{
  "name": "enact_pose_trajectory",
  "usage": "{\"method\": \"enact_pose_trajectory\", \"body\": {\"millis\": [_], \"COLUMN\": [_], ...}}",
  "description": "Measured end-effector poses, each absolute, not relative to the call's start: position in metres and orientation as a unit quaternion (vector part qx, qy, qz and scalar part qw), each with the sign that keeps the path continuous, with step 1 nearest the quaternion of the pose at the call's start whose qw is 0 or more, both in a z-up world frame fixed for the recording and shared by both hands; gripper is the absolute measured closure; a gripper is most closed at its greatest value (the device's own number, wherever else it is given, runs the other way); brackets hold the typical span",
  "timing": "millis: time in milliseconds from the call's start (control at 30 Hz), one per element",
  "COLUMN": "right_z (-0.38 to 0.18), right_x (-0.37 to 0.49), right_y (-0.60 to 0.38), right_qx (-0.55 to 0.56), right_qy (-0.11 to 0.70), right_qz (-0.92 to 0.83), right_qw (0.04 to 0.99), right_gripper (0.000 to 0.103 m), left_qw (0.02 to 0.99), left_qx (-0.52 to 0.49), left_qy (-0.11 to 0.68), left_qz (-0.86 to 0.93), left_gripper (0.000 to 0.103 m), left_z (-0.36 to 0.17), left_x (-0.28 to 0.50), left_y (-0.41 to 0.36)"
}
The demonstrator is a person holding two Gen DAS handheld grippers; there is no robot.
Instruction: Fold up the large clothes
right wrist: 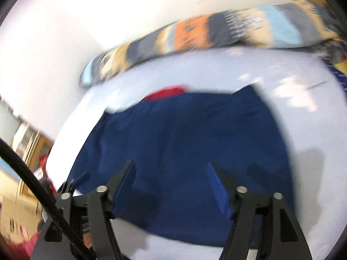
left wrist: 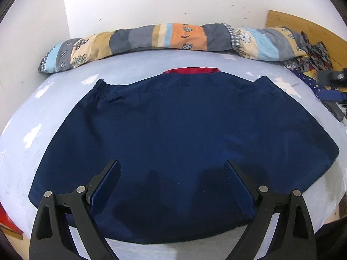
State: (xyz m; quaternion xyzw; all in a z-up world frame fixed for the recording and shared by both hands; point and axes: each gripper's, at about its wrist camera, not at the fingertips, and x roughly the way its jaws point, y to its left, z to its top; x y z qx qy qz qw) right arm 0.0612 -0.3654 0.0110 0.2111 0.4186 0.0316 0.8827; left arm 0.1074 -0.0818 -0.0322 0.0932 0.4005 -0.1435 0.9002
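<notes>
A large navy blue garment lies spread flat on a bed covered by a light blue sheet. A red strip shows at its far edge, and its two far corners have gathered cuffs. My left gripper hovers open over the garment's near part with nothing between its fingers. The right wrist view is blurred. It shows the same garment and red strip from further right. My right gripper stands open above the near hem, holding nothing.
A rolled patchwork quilt lies along the white wall behind the bed. A heap of patterned clothes and a wooden headboard are at the right. A black cable crosses the right wrist view's lower left.
</notes>
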Motion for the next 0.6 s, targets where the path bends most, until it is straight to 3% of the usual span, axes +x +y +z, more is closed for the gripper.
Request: {"method": "enact_pose_trajectory", "body": {"millis": [200, 333, 600], "right_z": [-0.039, -0.080, -0.124], "right_x": [0.053, 0.041, 0.064], "right_y": [-0.479, -0.529, -0.526], "right_qx": [0.294, 0.388, 0.424], "right_qy": [0.469, 0.457, 0.465], "right_qz": [-0.006, 0.026, 0.115], "right_qw": [0.833, 0.800, 0.768], "right_gripper": [0.018, 0.018, 0.019], "left_qw": [0.898, 0.892, 0.845], "left_qx": [0.086, 0.097, 0.062], "left_qy": [0.405, 0.411, 0.501], "left_qz": [-0.151, -0.163, -0.178], "left_gripper": [0.008, 0.008, 0.008], "left_z": [-0.027, -0.031, -0.052], "left_x": [0.121, 0.126, 0.172], "left_y": [-0.091, -0.107, -0.132]}}
